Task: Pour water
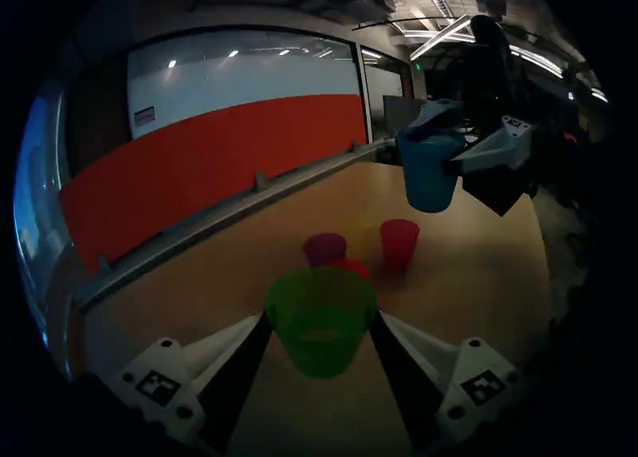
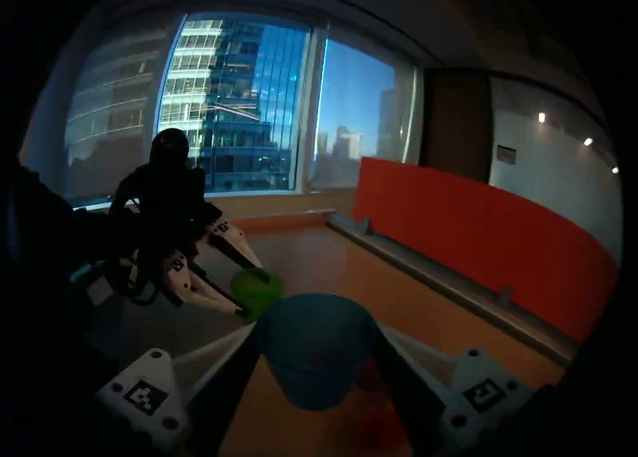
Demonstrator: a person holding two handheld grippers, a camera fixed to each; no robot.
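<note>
In the left gripper view my left gripper [image 1: 320, 323] is shut on a green cup [image 1: 320, 317], held upright above the wooden table [image 1: 478, 273]. Farther off at the upper right, the right gripper [image 1: 456, 163] holds a blue cup [image 1: 428, 170] in the air. In the right gripper view my right gripper [image 2: 316, 353] is shut on that blue cup [image 2: 316, 347], upright, and the left gripper [image 2: 231, 293] with the green cup [image 2: 257, 289] is seen beyond it to the left. I cannot tell whether either cup holds water.
On the table past the green cup stand a purple cup [image 1: 324, 248], a red cup [image 1: 399, 242] and a yellow one [image 1: 364, 240] between them. A red wall panel [image 1: 215, 158] with a metal rail runs along the table's far edge. A dark figure [image 2: 163, 202] stands by big windows.
</note>
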